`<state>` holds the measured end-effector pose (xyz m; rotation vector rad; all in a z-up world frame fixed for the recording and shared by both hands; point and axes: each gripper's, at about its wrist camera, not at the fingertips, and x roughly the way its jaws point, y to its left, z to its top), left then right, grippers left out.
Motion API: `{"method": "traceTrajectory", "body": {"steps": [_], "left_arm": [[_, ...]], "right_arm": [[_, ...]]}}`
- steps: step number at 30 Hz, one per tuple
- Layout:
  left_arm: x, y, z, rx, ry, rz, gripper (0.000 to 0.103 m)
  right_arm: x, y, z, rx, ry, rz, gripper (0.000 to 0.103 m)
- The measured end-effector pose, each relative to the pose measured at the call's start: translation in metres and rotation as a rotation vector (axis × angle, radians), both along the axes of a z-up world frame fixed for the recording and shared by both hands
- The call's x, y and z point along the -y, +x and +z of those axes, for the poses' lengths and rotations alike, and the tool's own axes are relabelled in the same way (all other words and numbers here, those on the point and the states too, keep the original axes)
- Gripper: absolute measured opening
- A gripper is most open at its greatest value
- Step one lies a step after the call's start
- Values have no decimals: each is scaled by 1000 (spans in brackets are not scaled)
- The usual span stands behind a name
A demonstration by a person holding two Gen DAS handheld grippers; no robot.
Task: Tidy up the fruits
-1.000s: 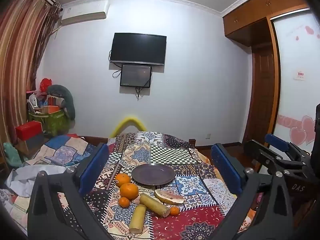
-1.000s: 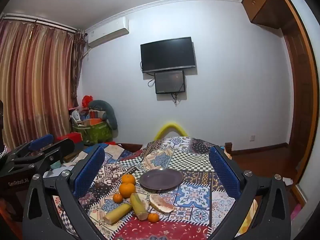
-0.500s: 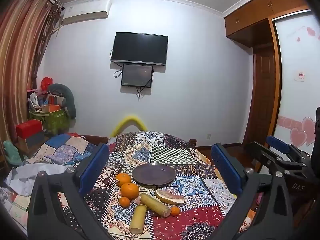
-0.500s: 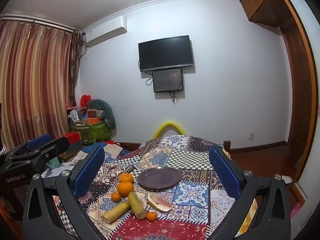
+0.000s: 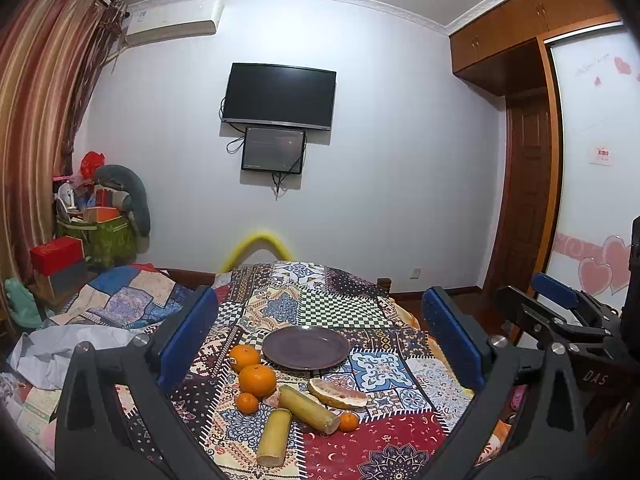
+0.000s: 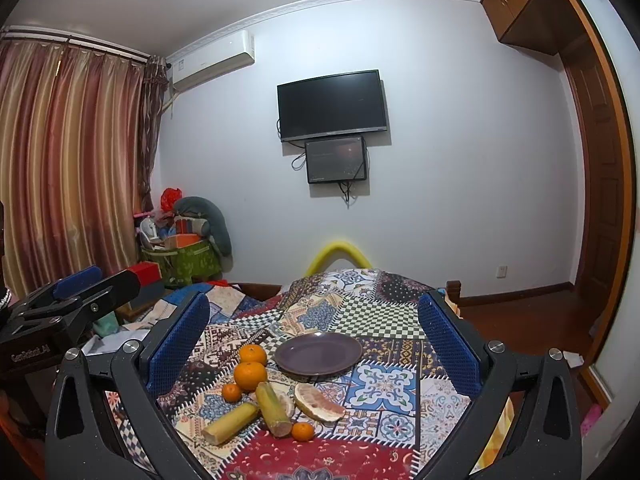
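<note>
- Left wrist view: left gripper hangs above the near end of the patchwork-covered table, jaws spread wide with nothing between the blue pads.
- Fruit sits loose on the cloth. A dark plate lies empty at centre; at its 8 o'clock are two large oranges, with a small mandarin just beyond them.
- Two sugarcane pieces lie at the plate's 6 o'clock, and a cut pomelo wedge at 5 o'clock, touching the cane.
- Right wrist view: right gripper is likewise wide open and holds nothing; the same plate is bare, and another small mandarin rests against a cane end.
- Risks, as I judge them: oranges are round and could roll off the table if nudged; the cane pieces cross near the wedge, so grabbing one may drag its neighbours; the soft cloth may bunch under a descending finger.
- Both grippers are near each other and could collide over the cluster.
</note>
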<state>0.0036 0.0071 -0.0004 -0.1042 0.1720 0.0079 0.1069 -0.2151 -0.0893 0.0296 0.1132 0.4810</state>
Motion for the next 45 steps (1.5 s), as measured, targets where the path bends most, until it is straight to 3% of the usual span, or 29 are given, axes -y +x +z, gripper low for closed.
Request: {"method": "traceTrajectory", "body": {"steps": [45], "left_arm": [[-2,4,-4,-3,-2,-9,103]], "right_arm": [[-2,-3,2,8,-6,0,103]]}}
